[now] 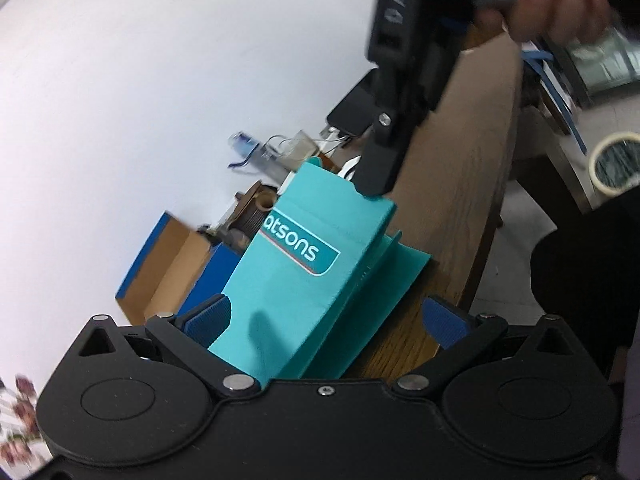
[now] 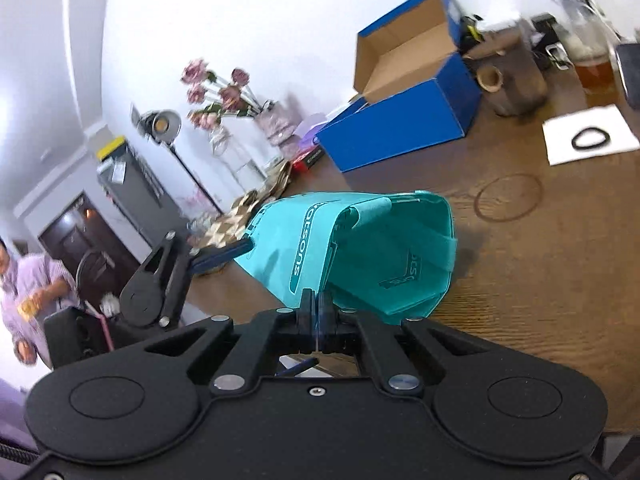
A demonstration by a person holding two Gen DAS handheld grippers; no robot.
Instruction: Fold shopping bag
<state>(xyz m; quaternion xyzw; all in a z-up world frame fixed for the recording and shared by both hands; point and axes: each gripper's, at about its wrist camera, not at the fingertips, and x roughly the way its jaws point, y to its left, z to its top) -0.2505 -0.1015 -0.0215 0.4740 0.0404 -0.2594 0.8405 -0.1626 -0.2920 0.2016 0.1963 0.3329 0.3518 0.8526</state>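
Right wrist | right gripper (image 2: 318,304) pinches creased teal bag (image 2: 360,248) | wood-grain table (image 2: 540,280)

Shopping bag (image 1: 296,280): near end hidden behind the left gripper (image 1: 326,320) body in the left wrist view; printed name cut short by a fold, only "atsons" legible; far corner covered by the tip of the right gripper (image 2: 318,304); in the right wrist view the pinched edge is lost between its pads.
Hand (image 1: 560,4): motion-blurred, cropped by the top edge.
Tape roll (image 1: 616,162): cut by the right edge.
Bottles (image 1: 260,152) by the wall: blurred, contents unreadable.
Person (image 2: 28,280): cropped at the left edge, blurred.
Glass (image 2: 592,68): top smeared, label illegible.
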